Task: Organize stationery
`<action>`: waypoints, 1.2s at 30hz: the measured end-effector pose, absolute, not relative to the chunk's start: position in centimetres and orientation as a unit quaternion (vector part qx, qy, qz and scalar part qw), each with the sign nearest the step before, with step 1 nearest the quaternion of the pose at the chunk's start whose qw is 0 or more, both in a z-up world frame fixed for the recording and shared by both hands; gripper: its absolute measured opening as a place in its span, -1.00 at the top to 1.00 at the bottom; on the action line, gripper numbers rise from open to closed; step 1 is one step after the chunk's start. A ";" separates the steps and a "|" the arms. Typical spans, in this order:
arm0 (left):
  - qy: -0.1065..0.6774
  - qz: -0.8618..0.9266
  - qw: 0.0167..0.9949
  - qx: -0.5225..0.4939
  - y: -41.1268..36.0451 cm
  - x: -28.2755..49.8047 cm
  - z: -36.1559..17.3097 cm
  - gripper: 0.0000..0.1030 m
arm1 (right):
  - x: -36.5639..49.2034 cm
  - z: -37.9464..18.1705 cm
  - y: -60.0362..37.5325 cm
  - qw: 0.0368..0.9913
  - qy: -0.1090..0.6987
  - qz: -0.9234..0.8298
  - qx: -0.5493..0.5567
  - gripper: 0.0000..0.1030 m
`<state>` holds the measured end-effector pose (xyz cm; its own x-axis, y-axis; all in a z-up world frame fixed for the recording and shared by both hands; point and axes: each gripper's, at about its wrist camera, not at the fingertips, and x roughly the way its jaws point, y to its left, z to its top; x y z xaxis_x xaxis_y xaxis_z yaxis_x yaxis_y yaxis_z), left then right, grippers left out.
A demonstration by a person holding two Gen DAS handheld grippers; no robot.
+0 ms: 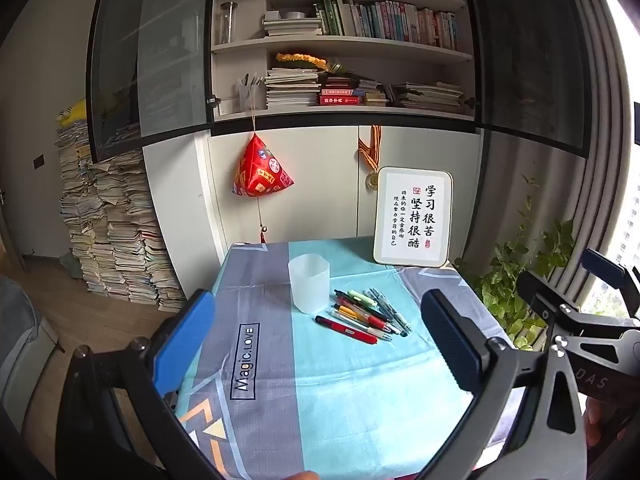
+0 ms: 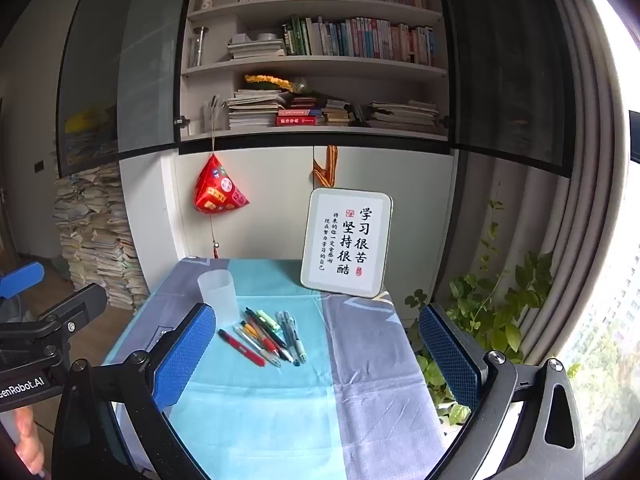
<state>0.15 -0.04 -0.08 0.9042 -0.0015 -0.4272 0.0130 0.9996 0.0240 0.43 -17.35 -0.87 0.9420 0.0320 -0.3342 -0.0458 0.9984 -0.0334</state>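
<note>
Several pens [image 1: 370, 316] [image 2: 268, 336] lie side by side on the blue and grey tablecloth [image 1: 320, 392] [image 2: 280, 408], the red one nearest me. Just left of them stands an empty translucent white cup [image 1: 309, 283] [image 2: 218, 294]. My left gripper [image 1: 316, 344] hovers open above the near part of the table, well short of the pens, nothing between its blue pads. My right gripper [image 2: 316, 352] is likewise open and empty, held back from the pens. Each gripper shows at the edge of the other's view.
A framed calligraphy sign [image 1: 414, 216] [image 2: 347, 242] leans at the table's back right. A red hanging ornament [image 1: 262, 170] and a medal ribbon [image 1: 371, 152] hang on the cabinet behind. Potted plants [image 2: 492, 320] stand to the right, stacked books [image 1: 112, 224] on the floor left.
</note>
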 end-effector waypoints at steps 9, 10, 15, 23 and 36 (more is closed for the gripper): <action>0.192 -0.010 0.981 0.020 -0.2 -0.7 0.0 -0.98 | 0.9 -1.2 -17.3 0.984 0.178 0.020 -0.021 -0.97; 0.193 -0.012 0.981 0.020 -0.2 -0.6 0.1 -0.98 | 0.9 -1.2 -17.3 0.984 0.178 0.020 -0.020 -0.97; 0.192 -0.014 0.981 0.022 -0.4 -0.6 0.0 -0.98 | 1.2 -1.3 -17.3 0.983 0.181 0.020 -0.015 -0.97; 0.192 -0.016 0.981 0.022 -0.5 -0.4 -0.1 -0.98 | 0.4 -0.9 -17.3 0.984 0.177 0.021 -0.020 -0.97; 0.197 -0.015 0.980 0.021 -0.4 0.2 -0.3 -0.98 | 1.2 -2.0 -16.5 0.982 0.185 0.023 -0.019 -0.97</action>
<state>0.22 -0.43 -0.29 0.9221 -0.0221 -0.3864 0.0385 0.9987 0.0345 1.21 -16.53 -1.95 0.9306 0.0382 -0.3639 -0.0524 0.9982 -0.0292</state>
